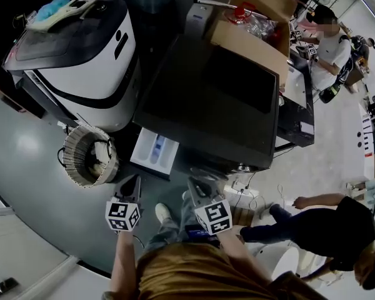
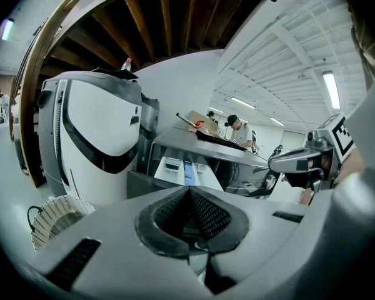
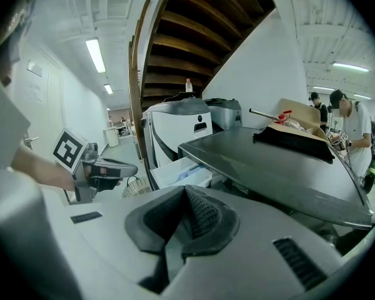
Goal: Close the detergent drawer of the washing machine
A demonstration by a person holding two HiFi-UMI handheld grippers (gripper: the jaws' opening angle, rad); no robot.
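I hold a gripper in each hand in front of a dark grey, flat-topped washing machine (image 1: 212,105). Its white plastic detergent drawer (image 1: 155,152) is pulled out of the front of the machine at the left end, towards me, and a blue compartment shows inside it.

The fingers of my left gripper (image 2: 189,189) are pressed together with nothing between them. They point at the machine's front, near the drawer but apart from it. The fingers of my right gripper (image 3: 186,189) are also closed and empty, and they sit just before the machine's front edge, to the right of the drawer.

A round woven basket (image 1: 90,156) stands on the grey floor to the left of the machine. A large white and black rounded appliance (image 1: 81,55) stands further left. An open brown cardboard box (image 1: 256,24) sits behind the machine.
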